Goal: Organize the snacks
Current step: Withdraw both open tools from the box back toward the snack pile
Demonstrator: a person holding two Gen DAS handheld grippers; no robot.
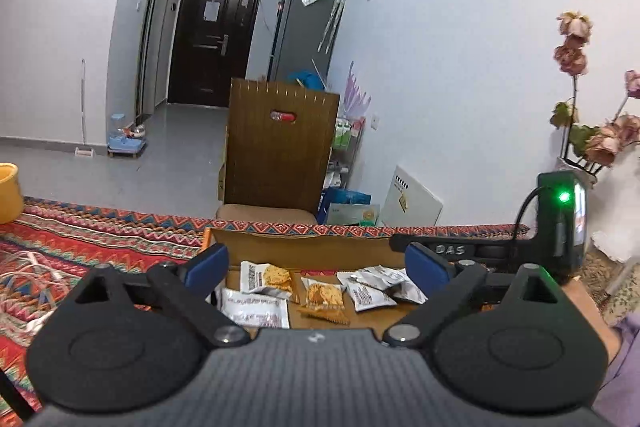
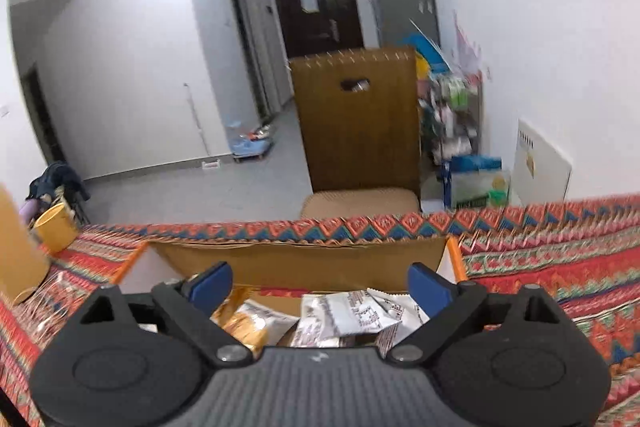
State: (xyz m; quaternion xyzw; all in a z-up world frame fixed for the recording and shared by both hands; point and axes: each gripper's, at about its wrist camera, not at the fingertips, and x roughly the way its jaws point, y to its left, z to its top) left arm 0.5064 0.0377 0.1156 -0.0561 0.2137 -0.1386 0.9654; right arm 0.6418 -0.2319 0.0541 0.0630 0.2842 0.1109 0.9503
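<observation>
A shallow cardboard box point(image 1: 304, 249) sits on the patterned tablecloth and holds several snack packets: white ones point(image 1: 256, 307) and an orange cracker packet point(image 1: 324, 297). My left gripper point(image 1: 318, 267) is open and empty, above the box's near side. The right gripper's body point(image 1: 560, 227) shows at the right of the left wrist view. In the right wrist view, my right gripper point(image 2: 320, 285) is open and empty over the same box point(image 2: 300, 259), with white packets point(image 2: 352, 315) and an orange packet point(image 2: 244, 331) below it.
A wooden chair point(image 1: 280, 147) stands just beyond the table's far edge. A yellow cup point(image 2: 56, 227) sits at the table's left, with white cables point(image 1: 24, 275) near it. A vase of dried flowers point(image 1: 588, 131) stands at the right.
</observation>
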